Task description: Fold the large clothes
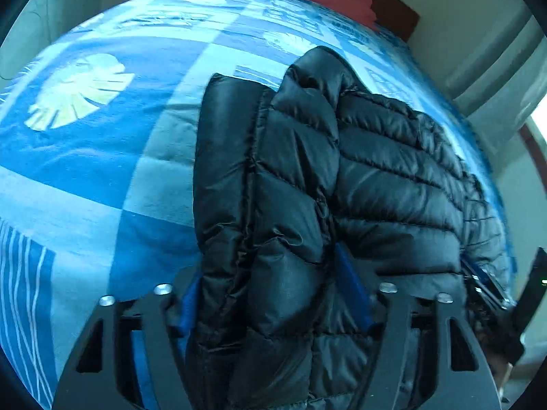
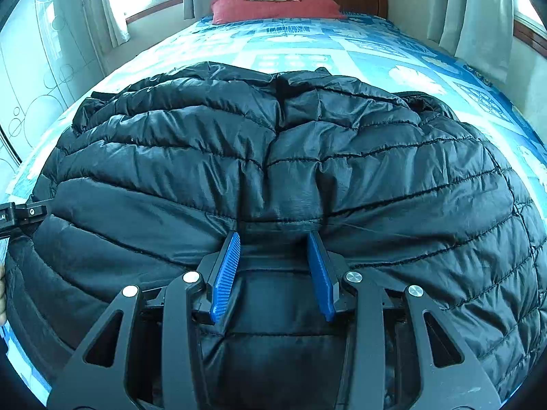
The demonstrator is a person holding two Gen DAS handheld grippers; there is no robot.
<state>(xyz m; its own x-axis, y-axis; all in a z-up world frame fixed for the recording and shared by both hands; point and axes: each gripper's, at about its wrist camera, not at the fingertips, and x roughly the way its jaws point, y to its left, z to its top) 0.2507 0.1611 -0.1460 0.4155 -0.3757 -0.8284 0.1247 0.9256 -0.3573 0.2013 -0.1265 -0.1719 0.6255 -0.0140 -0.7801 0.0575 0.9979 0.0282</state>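
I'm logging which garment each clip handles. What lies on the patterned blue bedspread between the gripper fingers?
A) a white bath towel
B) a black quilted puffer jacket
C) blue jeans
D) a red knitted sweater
B: a shiny black quilted puffer jacket is spread on the blue bedspread, bunched between the right gripper's blue fingers.

Black quilted puffer jacket [image 2: 342, 177], glossy nylon, stitched in horizontal padded channels. State: partly folded, puffed and creased. Pose: spread across the near part of a bed with a blue patterned cover [image 1: 102, 157]; a centre seam runs away from the near edge. In the left wrist view one side panel [image 1: 239, 205] is doubled lengthwise over the body, forming a thick ridge.
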